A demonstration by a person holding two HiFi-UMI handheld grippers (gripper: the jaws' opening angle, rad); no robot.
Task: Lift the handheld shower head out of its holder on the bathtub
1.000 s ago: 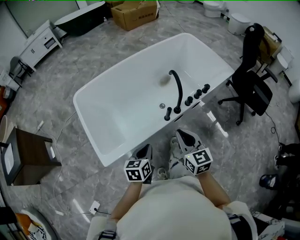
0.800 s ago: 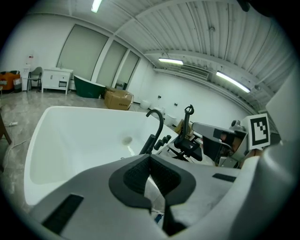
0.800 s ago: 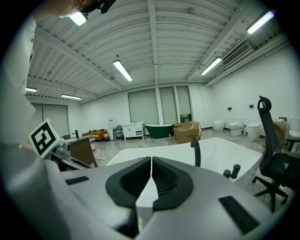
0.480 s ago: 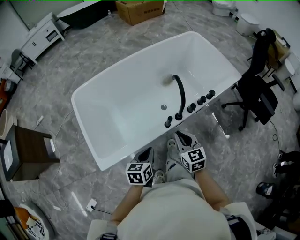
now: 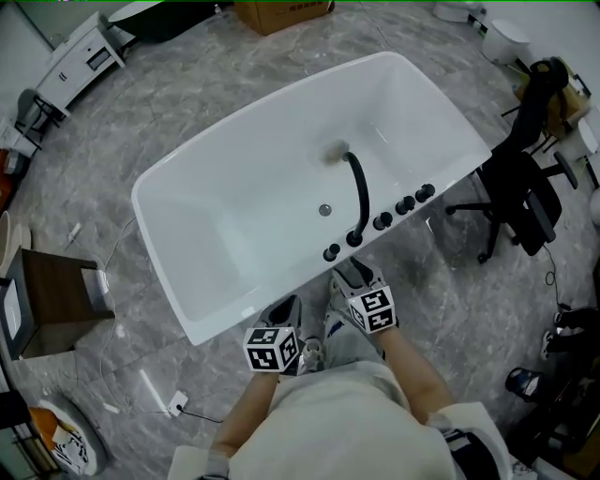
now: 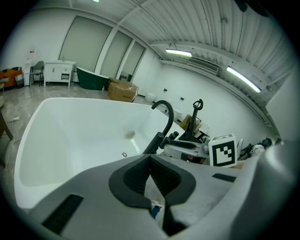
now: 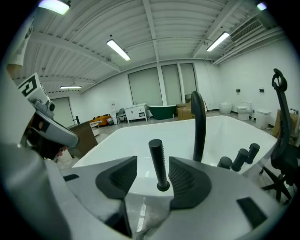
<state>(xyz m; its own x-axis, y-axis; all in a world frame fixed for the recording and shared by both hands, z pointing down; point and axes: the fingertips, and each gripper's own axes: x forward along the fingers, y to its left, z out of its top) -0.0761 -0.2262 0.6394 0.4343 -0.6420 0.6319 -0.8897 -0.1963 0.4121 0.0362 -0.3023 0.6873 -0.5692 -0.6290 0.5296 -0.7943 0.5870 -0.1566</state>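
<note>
The handheld shower head [image 5: 331, 253] is a short black stick standing upright in its holder on the near rim of the white bathtub [image 5: 187, 323]. To its right are the curved black spout [image 5: 357, 195] and three black knobs [image 5: 404, 206]. My right gripper [image 5: 351, 276] is just short of the rim. In the right gripper view its jaws [image 7: 153, 164] are opening, and the shower head [image 7: 157, 152] stands between them with neither pad touching it. My left gripper [image 5: 287, 311] hangs beside it, lower left; its pads [image 6: 150, 158] meet, with nothing held.
A black office chair [image 5: 514, 192] stands right of the tub. A brown side table [image 5: 52, 305] is at the left, a white cabinet [image 5: 82, 58] at the far left, and a cardboard box [image 5: 281, 9] beyond the tub. Cables lie on the grey floor [image 5: 141, 394].
Both grippers have moved toward the tub's near rim. The right one has come down, and its tips are now close to the shower head.
</note>
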